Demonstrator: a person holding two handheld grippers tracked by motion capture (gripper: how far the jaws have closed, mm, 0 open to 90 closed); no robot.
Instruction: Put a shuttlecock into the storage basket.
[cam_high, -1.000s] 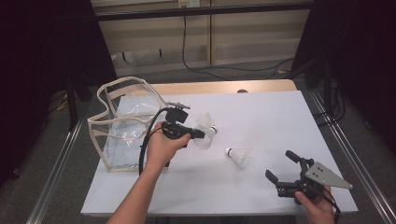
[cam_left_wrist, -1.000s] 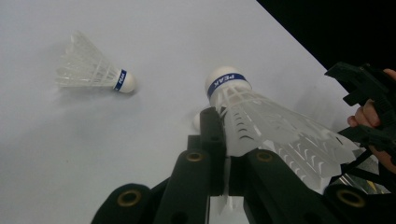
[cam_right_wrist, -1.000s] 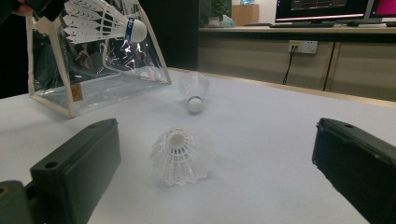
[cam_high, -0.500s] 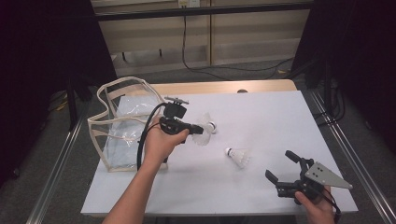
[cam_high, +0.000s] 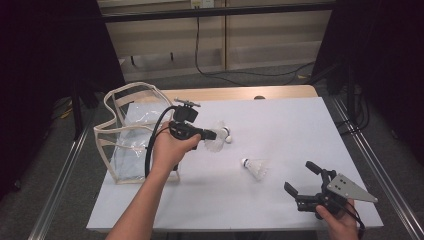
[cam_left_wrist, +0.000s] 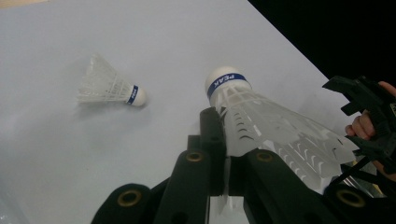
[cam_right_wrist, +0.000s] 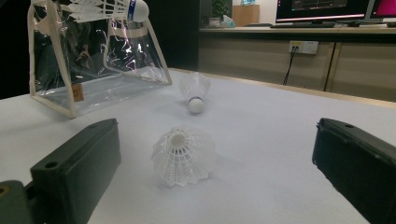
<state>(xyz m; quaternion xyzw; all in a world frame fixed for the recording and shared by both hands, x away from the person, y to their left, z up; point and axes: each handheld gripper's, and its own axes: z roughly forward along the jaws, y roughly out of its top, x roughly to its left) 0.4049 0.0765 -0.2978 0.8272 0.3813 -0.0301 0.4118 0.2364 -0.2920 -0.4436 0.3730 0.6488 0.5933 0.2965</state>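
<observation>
Left gripper (cam_high: 212, 135) holds a shuttlecock (cam_left_wrist: 261, 116)

Its jaws pinch the feathers, at three o'clock from the clear bag (cam_high: 127, 132). Right gripper (cam_high: 300, 180) is wide open, maybe empty; another birdie (cam_high: 255, 167) lies at its ten o'clock.

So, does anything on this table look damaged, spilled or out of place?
Nothing is spilled or broken. Two small things stand out: the clear bag sags with its rim twisted, and the left gripper pinches its shuttlecock by the thin skirt, not the cork, which might bend the skirt.
</observation>
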